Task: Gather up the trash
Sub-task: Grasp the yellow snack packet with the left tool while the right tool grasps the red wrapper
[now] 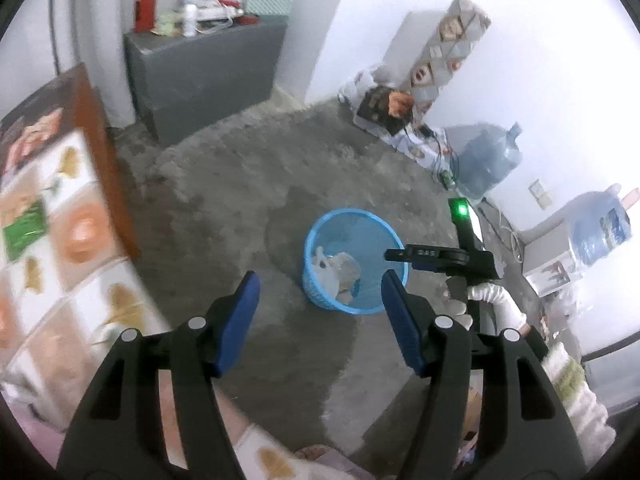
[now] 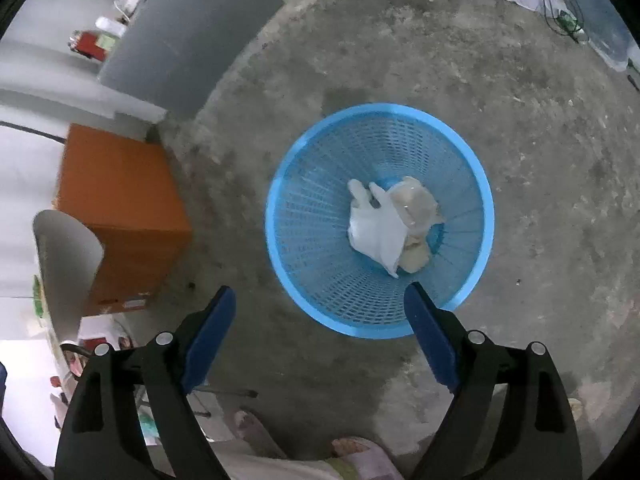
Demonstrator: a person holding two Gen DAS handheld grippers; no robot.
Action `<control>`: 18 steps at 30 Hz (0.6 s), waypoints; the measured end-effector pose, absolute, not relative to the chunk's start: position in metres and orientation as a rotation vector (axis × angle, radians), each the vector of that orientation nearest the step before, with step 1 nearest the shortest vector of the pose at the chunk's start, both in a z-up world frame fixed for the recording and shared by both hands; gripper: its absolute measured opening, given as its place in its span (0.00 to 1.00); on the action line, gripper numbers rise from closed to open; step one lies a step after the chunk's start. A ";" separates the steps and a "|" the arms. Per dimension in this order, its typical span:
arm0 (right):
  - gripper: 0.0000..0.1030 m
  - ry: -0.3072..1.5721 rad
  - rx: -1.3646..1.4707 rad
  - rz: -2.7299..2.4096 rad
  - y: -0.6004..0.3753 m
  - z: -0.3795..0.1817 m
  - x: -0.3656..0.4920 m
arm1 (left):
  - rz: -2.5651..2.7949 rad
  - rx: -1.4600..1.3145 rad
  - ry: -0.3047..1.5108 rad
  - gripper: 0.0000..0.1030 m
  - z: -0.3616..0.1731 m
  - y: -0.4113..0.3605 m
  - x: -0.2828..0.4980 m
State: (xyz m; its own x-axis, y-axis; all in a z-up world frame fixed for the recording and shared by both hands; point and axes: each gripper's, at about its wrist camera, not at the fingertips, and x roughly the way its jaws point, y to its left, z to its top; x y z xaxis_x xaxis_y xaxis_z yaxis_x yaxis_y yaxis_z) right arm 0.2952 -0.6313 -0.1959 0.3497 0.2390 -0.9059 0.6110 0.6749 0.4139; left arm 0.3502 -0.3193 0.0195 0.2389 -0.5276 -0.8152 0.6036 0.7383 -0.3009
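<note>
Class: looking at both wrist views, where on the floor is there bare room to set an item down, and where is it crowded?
Bare concrete lies between the blue basket and the orange cabinet, and between the basket and the grey cabinet. Crowded: the wall side by the water jugs, with cables and boxes. The basket already holds trash.

Bare concrete floor (image 2: 520,128) surrounds the blue mesh wastebasket (image 2: 380,128), whose top lies open. An orange cabinet (image 2: 120,208) and a grey cabinet (image 1: 200,80) block the left side.
</note>
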 end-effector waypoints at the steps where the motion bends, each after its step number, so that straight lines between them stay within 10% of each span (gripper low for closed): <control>1: 0.82 1.196 0.829 -0.264 -0.627 -0.185 0.291 | -0.767 0.075 1.065 0.58 0.029 -0.302 0.350; 18: 0.82 0.846 0.663 0.225 -0.475 0.012 0.223 | -0.508 -0.110 0.874 0.71 0.124 -0.042 0.300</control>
